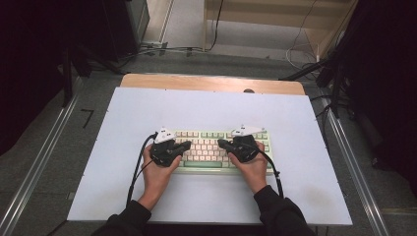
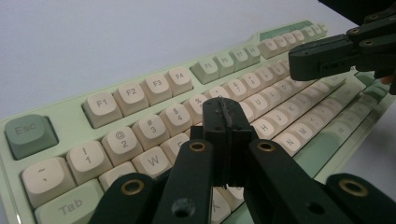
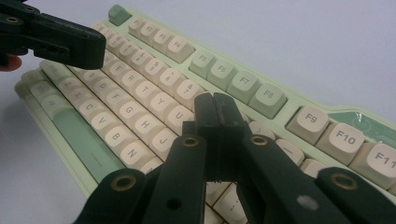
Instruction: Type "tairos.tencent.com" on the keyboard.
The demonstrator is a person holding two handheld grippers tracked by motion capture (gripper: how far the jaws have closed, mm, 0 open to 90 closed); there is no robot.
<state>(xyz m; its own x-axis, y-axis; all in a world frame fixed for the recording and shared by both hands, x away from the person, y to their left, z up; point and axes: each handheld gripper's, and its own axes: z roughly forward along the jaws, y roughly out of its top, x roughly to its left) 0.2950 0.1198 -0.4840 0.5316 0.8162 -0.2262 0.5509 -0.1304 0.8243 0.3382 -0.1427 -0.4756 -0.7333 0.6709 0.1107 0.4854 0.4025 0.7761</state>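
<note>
Centrally on the white table [image 1: 123, 196], toward the person's side, lies the pale green keyboard [image 1: 206, 135], its long axis running left to right across the table and its spacebar edge facing the person; the Esc key [image 2: 29, 135] marks its far-left corner. Over its left half, the left gripper [image 1: 187, 145] points inward toward the middle, jaws pressed together with nothing between them, the tip above the number and upper letter rows. Over the right half, the right gripper [image 1: 221, 143] points inward too, jaws likewise pressed together and empty, hovering near the U key [image 3: 180, 113].
</note>
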